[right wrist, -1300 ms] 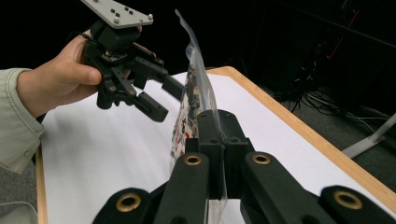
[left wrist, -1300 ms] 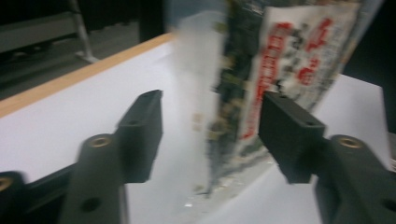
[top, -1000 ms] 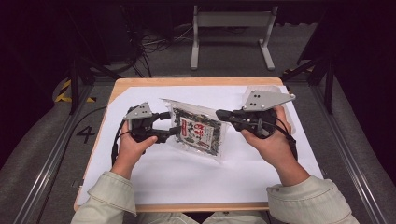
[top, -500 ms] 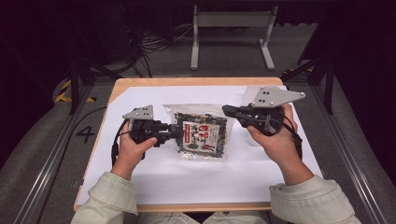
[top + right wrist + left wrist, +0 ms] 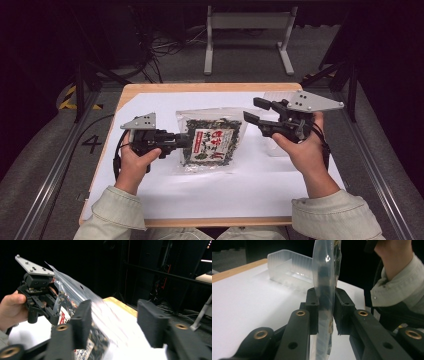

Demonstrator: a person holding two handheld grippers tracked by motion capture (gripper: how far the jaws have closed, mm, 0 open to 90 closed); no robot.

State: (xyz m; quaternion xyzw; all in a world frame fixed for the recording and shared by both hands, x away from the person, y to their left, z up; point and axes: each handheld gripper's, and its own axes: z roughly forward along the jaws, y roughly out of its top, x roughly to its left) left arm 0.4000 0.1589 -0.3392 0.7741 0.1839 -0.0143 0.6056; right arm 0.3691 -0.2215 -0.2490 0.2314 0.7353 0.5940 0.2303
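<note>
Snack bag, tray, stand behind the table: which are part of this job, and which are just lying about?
In the job:
- snack bag, clamped at its edge by the left gripper
- right gripper, jaws open beside the bag

Lying about:
- clear plastic tray, untouched
- metal stand on the floor

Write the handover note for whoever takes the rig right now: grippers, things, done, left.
Left gripper: shut on the seaweed snack bag, pinching its left edge, bag lifted off the white sheet.
Right gripper: open, beside the bag's upper right corner, not gripping.
Clear plastic tray: on the table behind the right hand.
Done: bag picked up.
Left: probably a second grip on the right, then placing the bag, likely in the tray.
</note>
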